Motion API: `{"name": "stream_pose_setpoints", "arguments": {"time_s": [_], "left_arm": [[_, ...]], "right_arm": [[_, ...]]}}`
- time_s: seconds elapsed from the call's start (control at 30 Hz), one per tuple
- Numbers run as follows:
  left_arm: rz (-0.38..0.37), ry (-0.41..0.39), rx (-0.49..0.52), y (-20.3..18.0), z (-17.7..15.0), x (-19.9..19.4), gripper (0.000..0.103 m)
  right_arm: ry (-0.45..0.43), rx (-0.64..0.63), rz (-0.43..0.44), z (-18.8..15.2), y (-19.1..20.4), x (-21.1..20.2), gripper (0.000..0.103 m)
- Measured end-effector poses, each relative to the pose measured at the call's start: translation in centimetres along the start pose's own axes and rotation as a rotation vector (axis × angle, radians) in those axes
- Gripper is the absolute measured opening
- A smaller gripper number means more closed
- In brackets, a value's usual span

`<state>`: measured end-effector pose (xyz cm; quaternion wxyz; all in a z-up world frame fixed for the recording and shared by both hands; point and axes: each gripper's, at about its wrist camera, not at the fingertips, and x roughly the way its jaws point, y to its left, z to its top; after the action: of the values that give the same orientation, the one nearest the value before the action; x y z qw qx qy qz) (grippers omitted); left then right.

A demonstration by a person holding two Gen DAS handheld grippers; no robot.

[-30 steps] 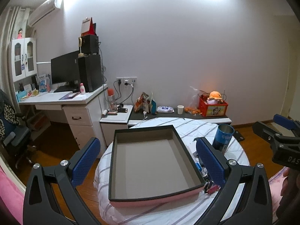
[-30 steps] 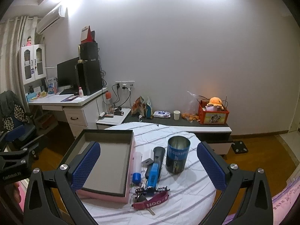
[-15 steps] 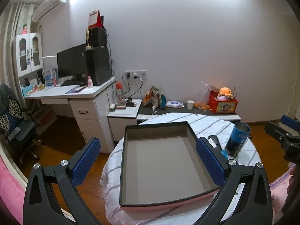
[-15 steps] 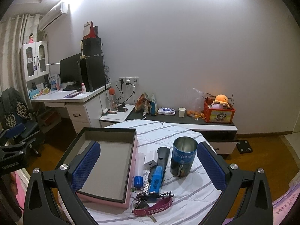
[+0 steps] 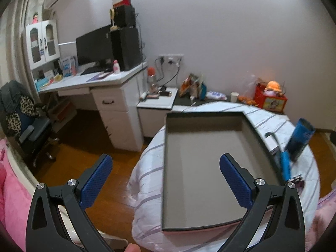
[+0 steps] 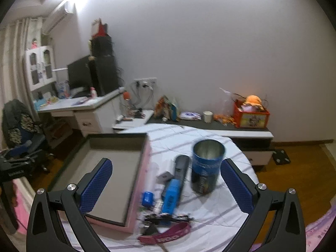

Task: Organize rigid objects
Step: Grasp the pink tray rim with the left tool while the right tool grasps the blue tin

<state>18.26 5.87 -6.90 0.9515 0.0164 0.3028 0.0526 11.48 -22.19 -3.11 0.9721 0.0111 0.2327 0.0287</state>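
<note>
You had both hand-held grippers spread wide and empty, right hand-held gripper (image 6: 166, 180) nearer the blue stapler (image 6: 171, 198) lying lengthwise beside the tray (image 6: 145, 151).

The right gripper (image 6: 166, 180) is hovering above the round table (image 6: 231, 205) with its 2 blue-padded jaws spread wide and nothing between them. A blue tin can (image 6: 206, 167) is standing upright just right of a black remote (image 6: 181, 167). A pink-sided tray (image 6: 111, 168) is lying left of them, and a maroon lanyard (image 6: 166, 236) is resting nearest the camera.
</note>
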Motion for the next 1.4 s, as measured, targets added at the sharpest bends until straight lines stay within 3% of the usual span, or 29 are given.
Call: {"name": "stream_pose_setpoints", "arguments": {"time_s": [0.27,0.6,0.7,0.8,1.0,1.1,1.4], "left_arm": [[-0.002,0.103,-0.015,1.6,-2.4,3.8,0.100],[-0.045,0.249,-0.004,1.6,-4.5,8.8,0.067],[-0.053,0.284,-0.009,1.6,-4.9,9.9,0.064],[-0.067,0.310,-0.018,1.7,-5.2,10.6,0.054],[-0.105,0.338,0.009,1.0,-5.4,11.4,0.016],[-0.120,0.337,0.025,0.7,-5.3,11.4,0.007],[-0.107,0.339,0.050,0.5,-5.1,11.1,0.007]], "right_arm": [[0.068,0.060,-0.056,-1.8,-3.0,2.2,0.103],[0.108,0.090,-0.103,-2.0,-4.8,5.6,0.103],[0.126,0.107,-0.108,-2.0,-5.6,7.0,0.103],[0.147,0.111,-0.118,-2.0,-6.1,8.3,0.103],[0.168,0.109,-0.136,-1.9,-6.5,9.8,0.103],[0.173,0.105,-0.134,-1.8,-6.5,10.4,0.103],[0.163,0.118,-0.135,-1.2,-7.1,11.6,0.103]]}}
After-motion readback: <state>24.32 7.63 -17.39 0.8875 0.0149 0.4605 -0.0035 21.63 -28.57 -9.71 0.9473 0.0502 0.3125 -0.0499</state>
